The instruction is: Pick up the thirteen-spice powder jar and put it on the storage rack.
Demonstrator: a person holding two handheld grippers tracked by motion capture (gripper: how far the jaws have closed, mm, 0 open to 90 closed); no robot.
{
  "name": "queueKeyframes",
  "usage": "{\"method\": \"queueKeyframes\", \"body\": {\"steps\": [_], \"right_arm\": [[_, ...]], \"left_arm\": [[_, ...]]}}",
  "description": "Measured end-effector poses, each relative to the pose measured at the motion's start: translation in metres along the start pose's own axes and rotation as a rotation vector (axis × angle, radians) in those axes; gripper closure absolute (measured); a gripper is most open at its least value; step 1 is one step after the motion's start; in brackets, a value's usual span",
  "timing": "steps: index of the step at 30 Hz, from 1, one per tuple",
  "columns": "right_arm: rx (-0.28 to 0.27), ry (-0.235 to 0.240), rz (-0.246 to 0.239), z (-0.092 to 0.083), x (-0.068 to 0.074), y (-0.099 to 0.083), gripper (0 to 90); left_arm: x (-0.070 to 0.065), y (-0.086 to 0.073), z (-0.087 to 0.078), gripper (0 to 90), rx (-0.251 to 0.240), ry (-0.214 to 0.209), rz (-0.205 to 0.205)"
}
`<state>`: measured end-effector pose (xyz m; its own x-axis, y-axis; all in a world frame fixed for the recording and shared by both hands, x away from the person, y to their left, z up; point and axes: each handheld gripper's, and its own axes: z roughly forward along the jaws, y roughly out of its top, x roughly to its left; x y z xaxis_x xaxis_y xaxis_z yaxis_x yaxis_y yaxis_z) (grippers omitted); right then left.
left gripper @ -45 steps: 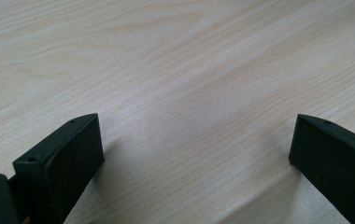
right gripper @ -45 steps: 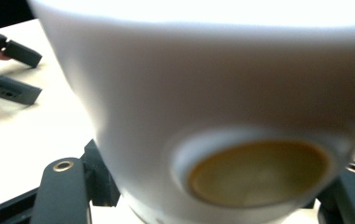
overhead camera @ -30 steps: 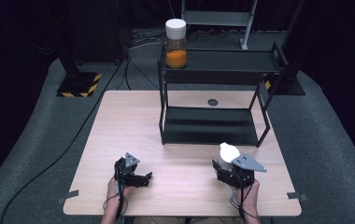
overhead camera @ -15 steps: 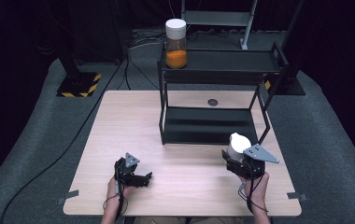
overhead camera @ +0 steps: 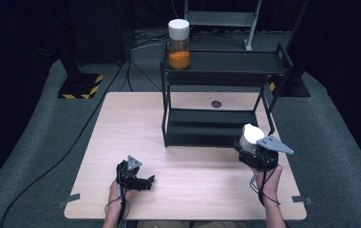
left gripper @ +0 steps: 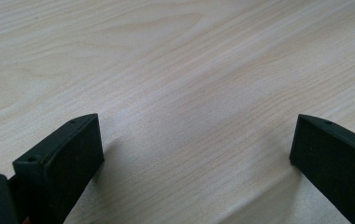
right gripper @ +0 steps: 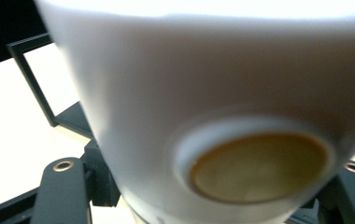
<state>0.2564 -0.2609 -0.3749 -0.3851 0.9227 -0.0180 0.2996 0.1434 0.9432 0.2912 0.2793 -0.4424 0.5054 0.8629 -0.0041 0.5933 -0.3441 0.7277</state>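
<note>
**White cup gripped at the right, left jaws wide over bare wood**

At the left of the high view, the left gripper lies low on the wooden table near its front edge, held by the person's left hand. In the left gripper view its two black jaws stand wide apart, with nothing but pale wood grain between them and ahead of them.

Farther along, beyond both pairs of jaws, stands a black two-tier rack. A clear jar with a white lid and orange contents sits on the left end of its top shelf, well away from either gripper.

At the right, the right gripper is closed on a white cup, raised off the table just in front of the rack's right corner. In the right gripper view the cup sits between the jaws, tilted so its round underside faces the camera, with the rack's frame behind it on the left
</note>
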Motion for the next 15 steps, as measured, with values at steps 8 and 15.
{"method": "queueKeyframes", "body": {"steps": [8, 15], "right_arm": [[0.001, -0.022, 0.001, 0.008, -0.007, 0.009, 30.0], [0.004, -0.036, 0.0, 0.016, -0.013, 0.018, 30.0]], "left_arm": [[0.0, 0.0, 0.0, 2.4, 0.0, 0.0, 0.0], [0.0, 0.0, 0.0, 2.4, 0.0, 0.0, 0.0]]}}
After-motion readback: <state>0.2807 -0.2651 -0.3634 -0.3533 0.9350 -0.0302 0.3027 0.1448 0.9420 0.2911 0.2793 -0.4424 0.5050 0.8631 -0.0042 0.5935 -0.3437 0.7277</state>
